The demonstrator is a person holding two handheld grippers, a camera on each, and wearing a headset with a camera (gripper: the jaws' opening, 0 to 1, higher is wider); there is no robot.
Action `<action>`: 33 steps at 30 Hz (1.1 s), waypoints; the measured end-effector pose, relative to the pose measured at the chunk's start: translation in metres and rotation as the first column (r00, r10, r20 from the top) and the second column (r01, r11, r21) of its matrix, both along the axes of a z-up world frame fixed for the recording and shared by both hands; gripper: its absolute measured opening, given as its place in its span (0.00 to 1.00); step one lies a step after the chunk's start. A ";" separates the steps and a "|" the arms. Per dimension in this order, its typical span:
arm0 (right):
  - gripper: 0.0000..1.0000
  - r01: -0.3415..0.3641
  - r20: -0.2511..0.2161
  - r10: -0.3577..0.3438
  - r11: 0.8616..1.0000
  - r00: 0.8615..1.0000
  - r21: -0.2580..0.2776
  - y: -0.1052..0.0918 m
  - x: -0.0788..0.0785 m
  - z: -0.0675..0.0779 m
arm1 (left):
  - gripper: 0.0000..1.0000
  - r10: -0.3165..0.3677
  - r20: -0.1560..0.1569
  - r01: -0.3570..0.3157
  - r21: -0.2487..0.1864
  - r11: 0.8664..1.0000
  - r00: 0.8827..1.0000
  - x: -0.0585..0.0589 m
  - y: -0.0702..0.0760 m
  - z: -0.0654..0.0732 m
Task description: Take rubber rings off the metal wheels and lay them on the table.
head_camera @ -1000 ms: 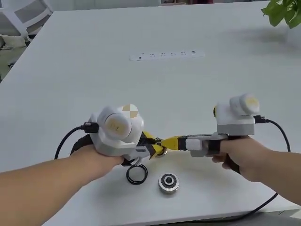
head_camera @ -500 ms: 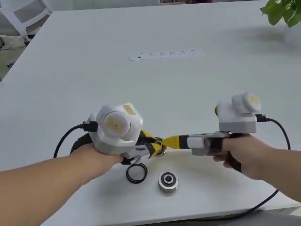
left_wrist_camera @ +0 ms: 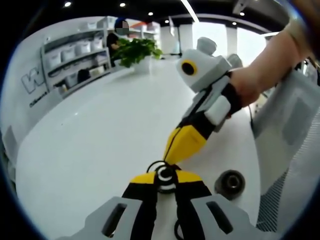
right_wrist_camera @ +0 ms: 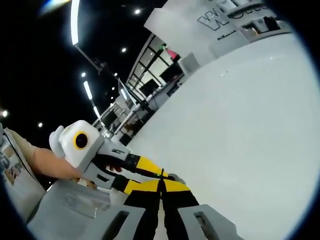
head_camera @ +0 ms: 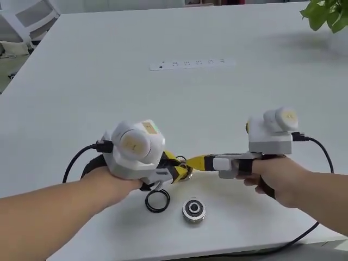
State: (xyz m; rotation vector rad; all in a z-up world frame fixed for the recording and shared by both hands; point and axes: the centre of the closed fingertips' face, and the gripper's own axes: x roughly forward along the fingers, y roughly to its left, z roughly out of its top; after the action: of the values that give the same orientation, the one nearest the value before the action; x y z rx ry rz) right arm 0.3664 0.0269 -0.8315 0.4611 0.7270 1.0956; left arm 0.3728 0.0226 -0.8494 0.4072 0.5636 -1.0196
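Observation:
Low over the white table (head_camera: 179, 109) my left gripper (head_camera: 184, 171) is shut on a small metal wheel (head_camera: 186, 174). In the left gripper view the wheel (left_wrist_camera: 165, 175) sits between my yellow-tipped jaws, a black rubber ring around it. My right gripper (head_camera: 193, 163) comes in from the right, tip to tip with the left, and its shut jaws pinch the ring at the wheel's edge (left_wrist_camera: 168, 159). In the right gripper view my right gripper (right_wrist_camera: 161, 185) stands shut against the wheel (right_wrist_camera: 176, 178). A loose black rubber ring (head_camera: 157, 200) and a second metal wheel (head_camera: 194, 210) lie on the table just in front.
A white power strip (head_camera: 193, 63) lies in the middle of the table, far side. A green plant (head_camera: 326, 13) stands at the back right, and a white chair (head_camera: 27, 19) at the back left. Black cables trail from both grippers near the table's front edge.
My right gripper has edged slightly left and up. Both grippers stay joined at the held wheel; the loose ring and second wheel have not moved.

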 end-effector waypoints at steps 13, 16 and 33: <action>0.00 -0.008 -0.002 0.008 1.000 1.000 0.004 0.000 -0.002 0.000 | 0.18 -0.009 -0.014 0.008 -0.034 0.999 1.000 -0.005 0.003 0.011; 0.00 -0.006 0.001 0.006 1.000 1.000 0.008 -0.001 -0.001 0.002 | 0.20 -0.015 -0.010 0.015 -0.046 0.999 1.000 -0.009 0.004 0.016; 0.00 -0.017 0.006 0.017 0.998 1.000 0.054 0.003 -0.005 0.021 | 0.30 -0.001 0.007 0.002 -0.167 0.986 1.000 -0.025 0.023 0.059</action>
State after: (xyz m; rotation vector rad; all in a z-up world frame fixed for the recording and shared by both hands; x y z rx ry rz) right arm 0.3609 0.0294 -0.8103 0.4983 0.6985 1.1342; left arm 0.3478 0.0452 -0.7900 0.2625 0.4680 -1.0577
